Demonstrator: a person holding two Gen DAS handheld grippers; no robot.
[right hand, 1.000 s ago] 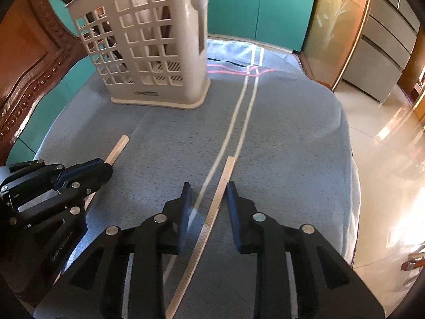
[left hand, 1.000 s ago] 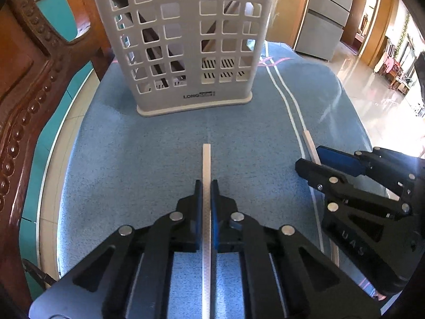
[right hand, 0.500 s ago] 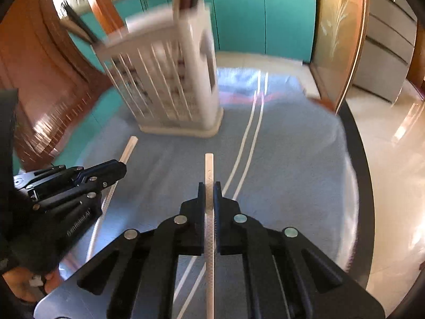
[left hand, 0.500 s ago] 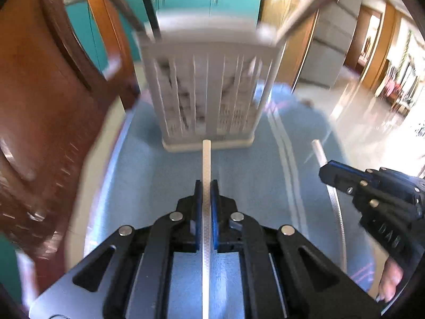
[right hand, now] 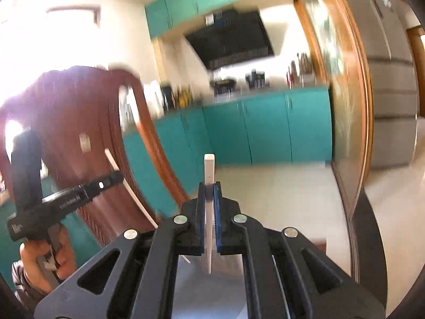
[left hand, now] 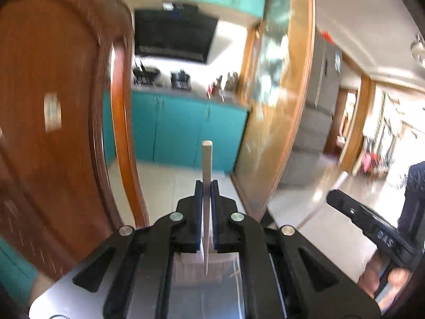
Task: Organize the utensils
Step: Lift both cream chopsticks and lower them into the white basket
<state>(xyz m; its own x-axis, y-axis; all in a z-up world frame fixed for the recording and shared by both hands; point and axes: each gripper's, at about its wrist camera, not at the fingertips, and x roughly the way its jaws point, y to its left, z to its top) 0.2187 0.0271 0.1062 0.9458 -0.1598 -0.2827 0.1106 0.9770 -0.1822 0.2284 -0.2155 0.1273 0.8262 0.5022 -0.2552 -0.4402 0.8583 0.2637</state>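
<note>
**Two chopsticks aloft, one in each gripper**

The left gripper (left hand: 207, 186) has its jaws clamped on a pale chopstick (left hand: 207, 156), which runs back between the blue pads and juts forward past the tips. The right gripper (right hand: 209, 187) holds a second chopstick (right hand: 209, 167) the same way, jaws closed on the shaft. Both sticks are up in the air and pointing out toward the teal cabinets (left hand: 180, 130); neither table nor any holder for them shows in either view, and the frames are blurred.

The sticks look thin, straight and stiff, and probably very light, so weight is no concern. The risk is pivoting: a smooth, narrow shaft pinched at one place can swing between the pads or slide lengthwise if knocked. Each grip sits some way back from the squared forward end, with a long tail behind, which seems a fair balance. A hold nearer the middle would likely steady the stick best; the free end should be guided in gently and not forced, as so slim a piece might snap.
</note>
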